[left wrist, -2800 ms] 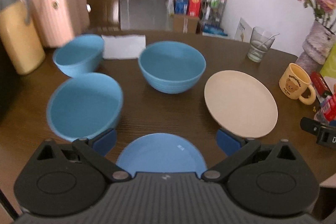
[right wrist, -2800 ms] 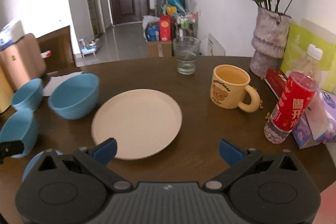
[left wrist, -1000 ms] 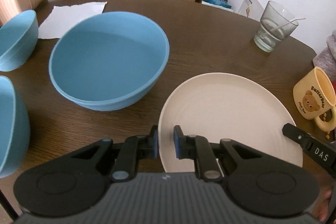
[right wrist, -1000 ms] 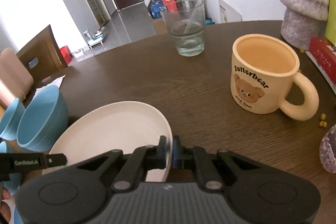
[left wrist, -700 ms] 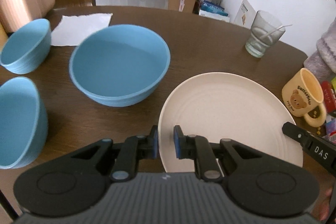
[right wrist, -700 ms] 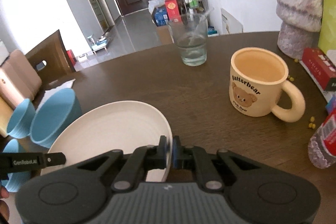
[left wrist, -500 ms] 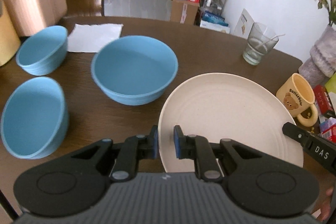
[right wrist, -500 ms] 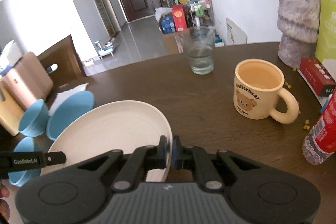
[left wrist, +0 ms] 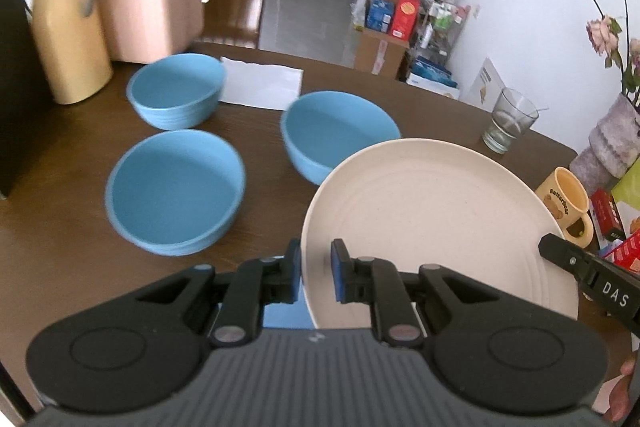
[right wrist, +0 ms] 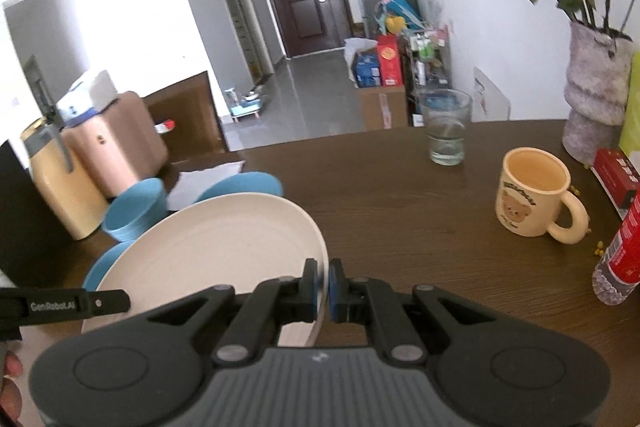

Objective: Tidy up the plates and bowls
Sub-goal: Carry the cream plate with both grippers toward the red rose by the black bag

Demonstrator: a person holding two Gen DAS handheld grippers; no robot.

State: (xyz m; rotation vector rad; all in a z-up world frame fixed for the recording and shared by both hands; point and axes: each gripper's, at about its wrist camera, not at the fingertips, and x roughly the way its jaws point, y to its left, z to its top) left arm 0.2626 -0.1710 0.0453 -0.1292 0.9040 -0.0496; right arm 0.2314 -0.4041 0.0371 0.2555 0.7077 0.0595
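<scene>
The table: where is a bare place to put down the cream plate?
Bare wood lies on the table between the cream plate, the glass and the bear mug. The side with the three blue bowls is crowded; so is the edge by the vase and bottle.

Daylight is glaring off the white walls (right wrist: 120, 7). A dark door (right wrist: 304, 7) is standing beyond the grey glossy floor (left wrist: 304, 11); a wooden chair (left wrist: 236, 3) is sitting behind the brown table (right wrist: 400, 211).

The left hand-held gripper (left wrist: 316, 269) clamps the cream plate's (left wrist: 436, 227) rim above the table (left wrist: 60, 187).
</scene>
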